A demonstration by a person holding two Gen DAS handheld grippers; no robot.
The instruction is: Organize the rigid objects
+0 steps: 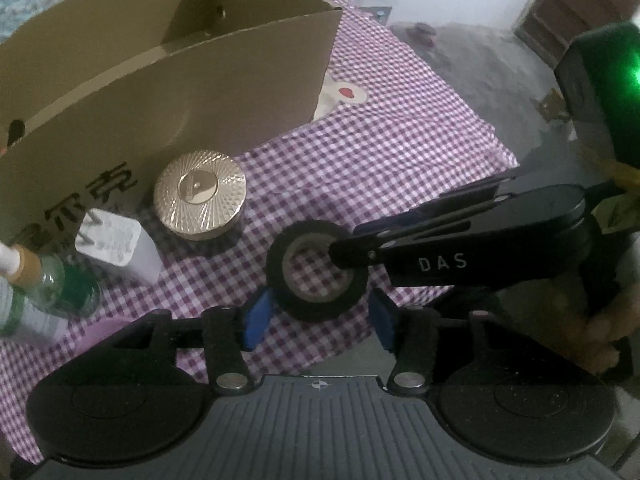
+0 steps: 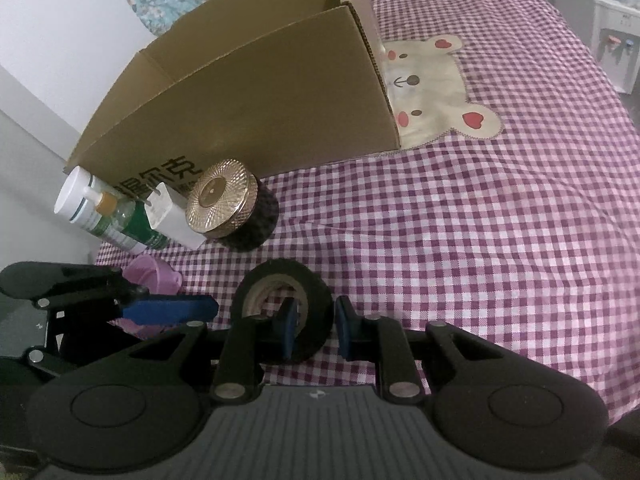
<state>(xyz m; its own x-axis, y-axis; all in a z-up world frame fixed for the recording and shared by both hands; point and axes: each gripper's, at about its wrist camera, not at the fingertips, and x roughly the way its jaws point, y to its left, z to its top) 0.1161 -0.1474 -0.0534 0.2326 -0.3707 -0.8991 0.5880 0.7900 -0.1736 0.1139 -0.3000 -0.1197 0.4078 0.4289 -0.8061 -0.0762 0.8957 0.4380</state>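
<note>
A black tape roll (image 1: 316, 270) (image 2: 286, 316) lies flat on the checked cloth near the front edge. My right gripper (image 2: 316, 330) straddles its right wall, one blue pad inside the hole and one outside, jaws close around the wall. In the left wrist view the right gripper's finger (image 1: 352, 254) reaches into the roll's hole. My left gripper (image 1: 320, 316) is open, its blue pads on either side of the roll's near edge, not touching. An open cardboard box (image 1: 172, 68) (image 2: 256, 92) stands behind.
A gold-lidded jar (image 1: 200, 194) (image 2: 224, 204), a white plug adapter (image 1: 116, 244) (image 2: 172, 220), a green bottle (image 1: 40, 296) (image 2: 120, 220) and a white tube (image 2: 76, 196) sit by the box front. A pink object (image 2: 154, 276) lies at the cloth's left edge.
</note>
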